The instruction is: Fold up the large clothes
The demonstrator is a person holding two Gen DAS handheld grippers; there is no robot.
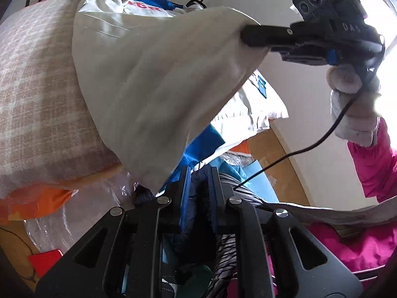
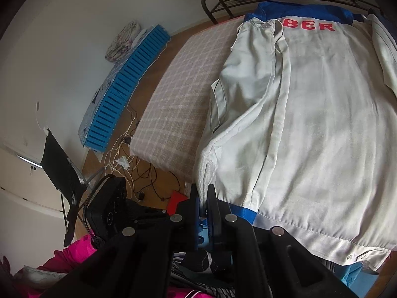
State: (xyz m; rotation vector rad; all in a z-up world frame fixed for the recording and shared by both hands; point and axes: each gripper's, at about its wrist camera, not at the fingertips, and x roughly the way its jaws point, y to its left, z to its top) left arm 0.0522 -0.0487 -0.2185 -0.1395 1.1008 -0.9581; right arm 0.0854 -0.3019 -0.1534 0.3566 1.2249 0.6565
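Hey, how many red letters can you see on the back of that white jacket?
3. B, E and R sit in a row just under the blue yoke of the jacket; the folded sleeve may hide more to their left.

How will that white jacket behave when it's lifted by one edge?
Likely floppy: the white jacket sags in a drape from the right gripper. Probably light, since one pinch holds that edge up. Its folded-in sleeve may slip loose.

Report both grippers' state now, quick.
Left gripper: narrow gap between the fingers; a grip on the white jacket cannot be told.
Right gripper: closed on the white jacket.
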